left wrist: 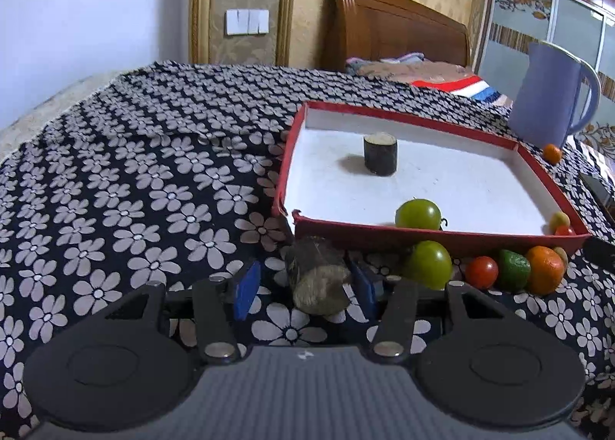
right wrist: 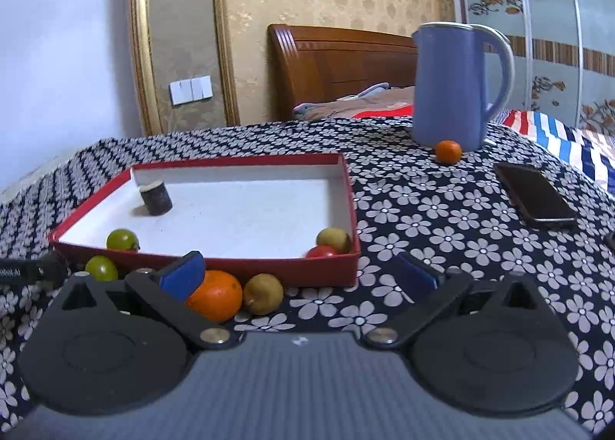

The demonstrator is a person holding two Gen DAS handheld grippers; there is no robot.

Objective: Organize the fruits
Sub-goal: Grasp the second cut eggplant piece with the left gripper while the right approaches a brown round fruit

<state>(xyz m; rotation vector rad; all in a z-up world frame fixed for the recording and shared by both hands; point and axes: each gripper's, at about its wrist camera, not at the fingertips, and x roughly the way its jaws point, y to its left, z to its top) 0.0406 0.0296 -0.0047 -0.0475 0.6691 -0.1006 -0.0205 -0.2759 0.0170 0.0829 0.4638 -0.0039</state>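
In the left wrist view a dark cylinder piece [left wrist: 317, 280] lies on its side between the blue pads of my left gripper [left wrist: 305, 287]. The right pad is against it and the left pad stands clear. The red tray [left wrist: 438, 234] holds an upright dark cylinder [left wrist: 379, 153], a green tomato [left wrist: 418, 214] and two small fruits in its right corner. In front of the tray lie a green tomato [left wrist: 428, 263], a red tomato [left wrist: 481, 271], a green fruit [left wrist: 514, 270] and an orange [left wrist: 545, 274]. My right gripper [right wrist: 300, 274] is open; an orange [right wrist: 215, 294] and a brown fruit [right wrist: 263, 293] lie by its left pad.
A blue kettle [right wrist: 449, 86] stands at the back right with a small orange [right wrist: 447, 151] at its foot. A dark phone [right wrist: 534, 196] lies right of the tray [right wrist: 269, 267]. The flowered cloth drops off at the left and far edges. A bed is behind.
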